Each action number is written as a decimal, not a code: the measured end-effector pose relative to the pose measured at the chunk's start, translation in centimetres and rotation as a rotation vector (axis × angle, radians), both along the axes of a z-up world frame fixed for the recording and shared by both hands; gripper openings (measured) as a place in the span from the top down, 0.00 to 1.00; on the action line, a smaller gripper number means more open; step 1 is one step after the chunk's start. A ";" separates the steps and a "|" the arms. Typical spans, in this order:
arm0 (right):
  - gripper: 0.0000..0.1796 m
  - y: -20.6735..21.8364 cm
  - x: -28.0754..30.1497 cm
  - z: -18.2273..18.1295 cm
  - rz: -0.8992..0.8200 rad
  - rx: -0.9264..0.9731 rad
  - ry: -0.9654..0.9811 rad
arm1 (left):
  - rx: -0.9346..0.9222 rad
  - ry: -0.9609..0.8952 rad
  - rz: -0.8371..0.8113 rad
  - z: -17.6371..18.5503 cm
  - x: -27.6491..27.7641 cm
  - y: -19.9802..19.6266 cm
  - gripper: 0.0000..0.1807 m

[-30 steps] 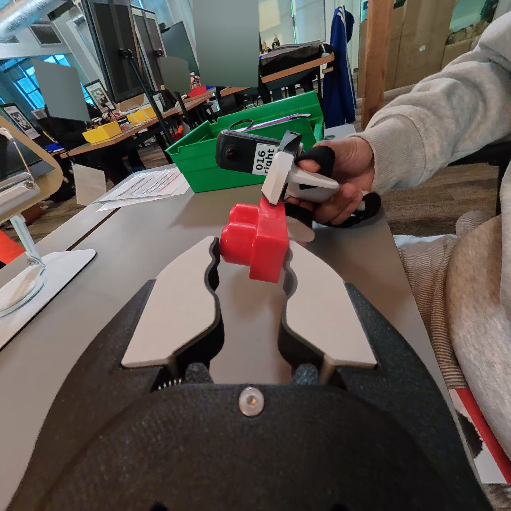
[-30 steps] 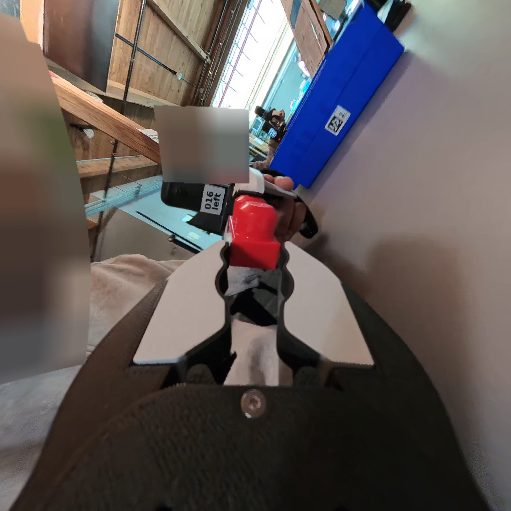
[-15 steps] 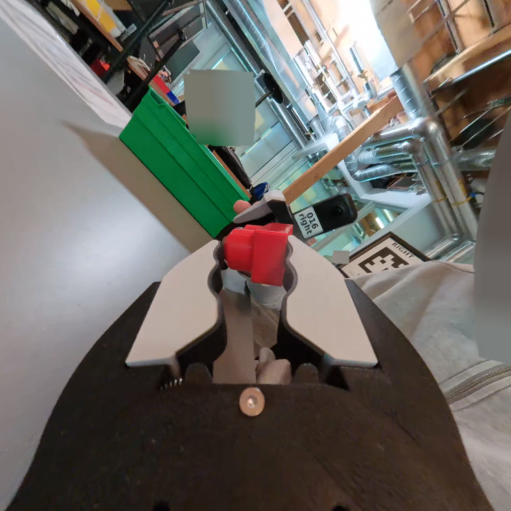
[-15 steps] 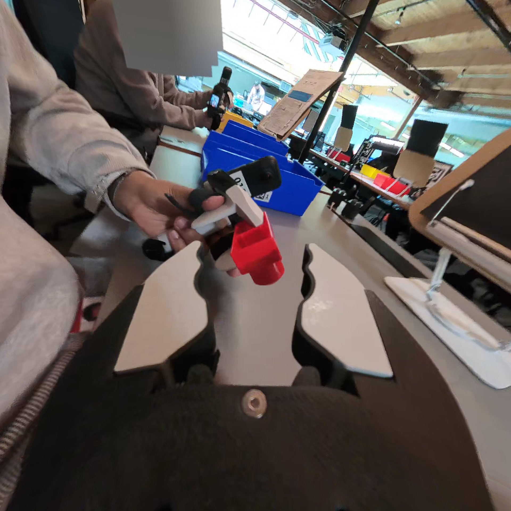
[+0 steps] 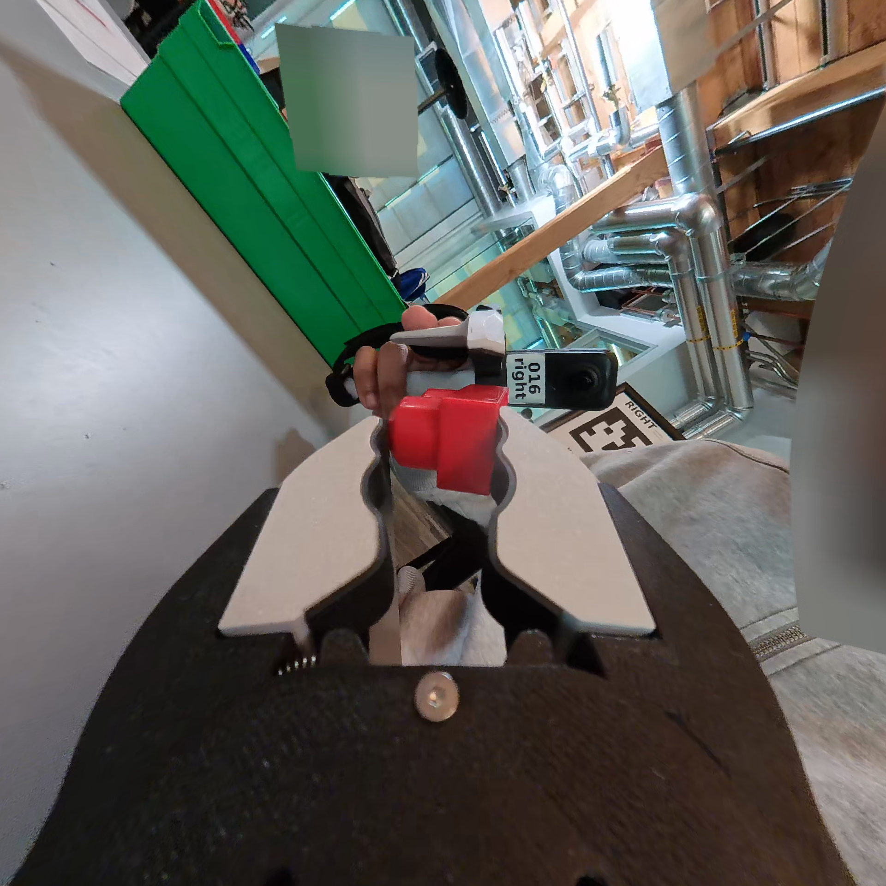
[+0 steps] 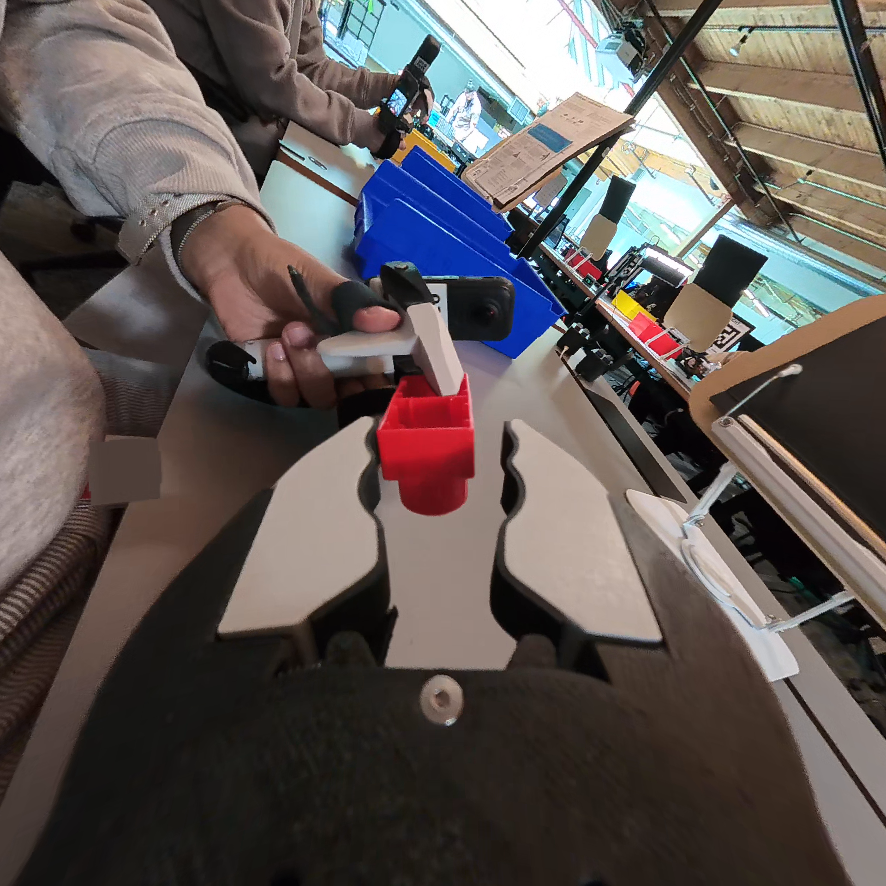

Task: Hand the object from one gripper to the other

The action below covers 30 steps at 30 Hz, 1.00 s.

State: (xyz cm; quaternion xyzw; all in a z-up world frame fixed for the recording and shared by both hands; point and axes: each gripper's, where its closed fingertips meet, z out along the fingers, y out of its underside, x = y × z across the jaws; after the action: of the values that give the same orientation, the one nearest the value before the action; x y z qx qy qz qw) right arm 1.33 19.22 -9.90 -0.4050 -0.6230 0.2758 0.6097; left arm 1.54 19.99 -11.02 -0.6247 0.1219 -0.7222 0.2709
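Observation:
The red plastic block (image 5: 460,441) is hollow, with a round stub on one end. My left gripper (image 5: 441,431) is shut on it, and both fingers press its sides. In the right wrist view the block (image 6: 426,446) hangs above the grey table (image 6: 230,455), stub towards the camera. One white finger (image 6: 436,355) of the left gripper reaches its open top. My right gripper (image 6: 438,431) is open around the block. Its left finger is at the block's side, and a gap shows on the right. The right gripper's hand (image 5: 383,378) shows behind the block in the left wrist view.
A green bin (image 5: 249,192) stands on the table behind the handover. A blue bin (image 6: 431,239) stands on the other side. A white stand base (image 6: 709,575) and a tilted board (image 6: 815,383) are at the right. A second person's arm (image 6: 287,72) is at the far end. Both grippers' tips are close together, under 4 cm apart.
One second ago my right gripper was shut on the block. It let go and opened wide while my left gripper shut on it. Now the right fingers have narrowed around the block.

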 end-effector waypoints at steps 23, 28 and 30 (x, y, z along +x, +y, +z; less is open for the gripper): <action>0.79 0.5 0.8 1.8 0.148 -0.918 0.191 | 0.613 0.108 0.097 3.2 -0.3 -1.3 0.66; 0.79 -0.1 0.4 1.6 0.171 -0.947 0.165 | 0.621 0.156 0.061 2.4 0.2 -1.6 0.78; 0.79 -0.3 0.3 1.4 0.174 -0.947 0.154 | 0.610 0.150 0.067 2.5 0.0 -1.5 0.81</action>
State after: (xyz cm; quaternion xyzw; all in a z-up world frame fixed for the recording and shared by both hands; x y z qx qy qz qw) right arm 1.63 18.97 -8.49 -0.5630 -0.4137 0.6079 0.3773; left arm 1.50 18.53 -8.57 -0.5697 0.3317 -0.5951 0.4597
